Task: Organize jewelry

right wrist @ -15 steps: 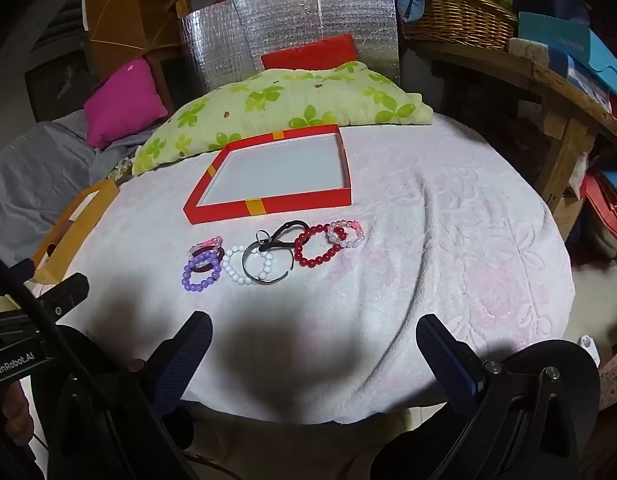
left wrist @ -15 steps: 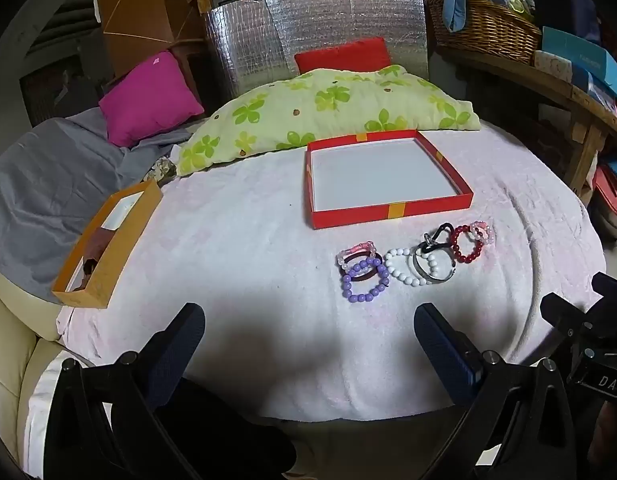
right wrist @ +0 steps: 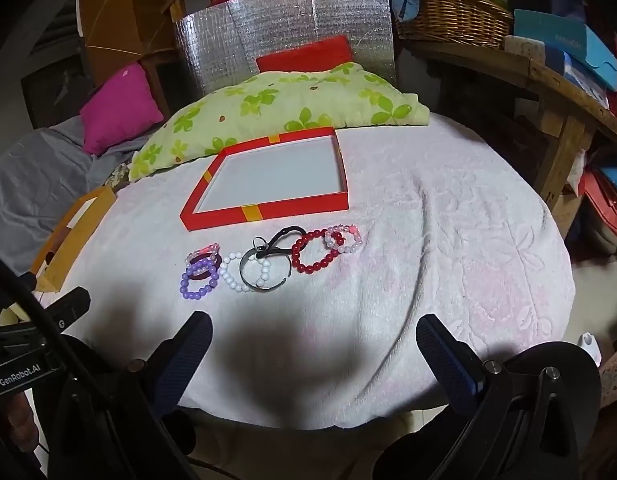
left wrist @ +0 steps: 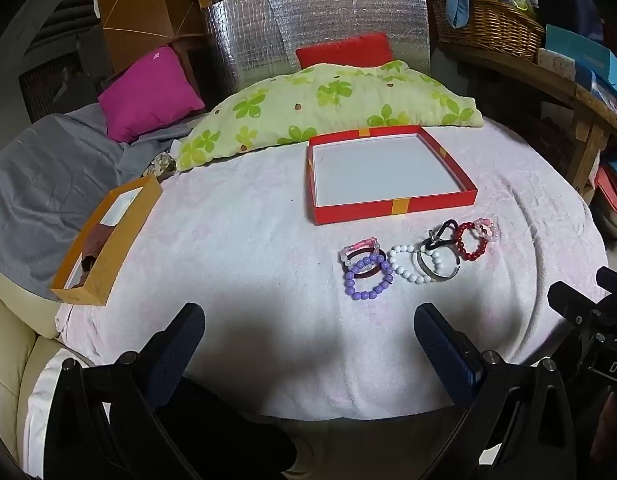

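Bracelets [left wrist: 418,258] beside red box [left wrist: 392,210]

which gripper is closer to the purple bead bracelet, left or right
Left, narrowly. The purple bead bracelet lies just ahead of the open left gripper, between its fingers' lines. From the open right gripper it sits ahead and off to the left.

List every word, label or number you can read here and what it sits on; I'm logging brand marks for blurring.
"GenRobot.AI": white letters on the left gripper's black body, right wrist view.
"DA": cut-off white letters on the right gripper's body, left wrist view; the rest is out of frame.
Blue boxes on the shelf: print too blurred to read.
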{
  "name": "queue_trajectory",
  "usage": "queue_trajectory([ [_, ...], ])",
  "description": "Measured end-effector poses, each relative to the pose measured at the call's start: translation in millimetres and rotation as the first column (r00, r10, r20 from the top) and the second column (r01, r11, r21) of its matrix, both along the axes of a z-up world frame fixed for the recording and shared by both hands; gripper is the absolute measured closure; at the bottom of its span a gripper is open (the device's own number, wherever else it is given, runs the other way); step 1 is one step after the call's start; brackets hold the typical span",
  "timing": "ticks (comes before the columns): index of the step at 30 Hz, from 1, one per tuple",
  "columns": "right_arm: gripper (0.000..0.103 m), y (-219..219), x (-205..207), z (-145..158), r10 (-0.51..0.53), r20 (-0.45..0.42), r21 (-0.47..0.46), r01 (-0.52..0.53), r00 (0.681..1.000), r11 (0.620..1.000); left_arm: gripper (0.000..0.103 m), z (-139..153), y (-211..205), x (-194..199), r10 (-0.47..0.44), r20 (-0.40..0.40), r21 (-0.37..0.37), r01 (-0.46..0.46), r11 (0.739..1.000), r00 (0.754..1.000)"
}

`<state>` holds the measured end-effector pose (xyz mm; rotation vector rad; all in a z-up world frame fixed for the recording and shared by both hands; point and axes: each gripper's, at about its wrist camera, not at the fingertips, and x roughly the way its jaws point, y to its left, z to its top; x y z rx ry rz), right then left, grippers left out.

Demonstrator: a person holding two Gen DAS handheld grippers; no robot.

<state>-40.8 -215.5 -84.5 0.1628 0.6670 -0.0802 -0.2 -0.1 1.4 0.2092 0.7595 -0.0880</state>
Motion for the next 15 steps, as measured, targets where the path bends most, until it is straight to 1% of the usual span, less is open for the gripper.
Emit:
queue_trajectory([
  [1, 0.0, 0, 0, 0, -0.001, 0.0, 0.002, 0.001, 1.0, 1.0, 0.0, 0, 0, 0, 0.0, 0.0, 0.001, 0.0, 1.0, 1.0],
  [3, 0.0, 0, 0, 0, 0.0, -0.001, 0.006, 0.0, 1.0, 1.0, 0.0, -13, 3, 4, -0.001, -0.002, 0.002, 0.002, 1.0, 1.0],
  [15, 0.0, -1, 1, -3, -0.005, -0.013, 0.011, 0.005, 1.0, 1.0, 0.0, -13, 2, 5, 0.002, -0.012, 0.01, -0.002, 1.0, 1.0],
])
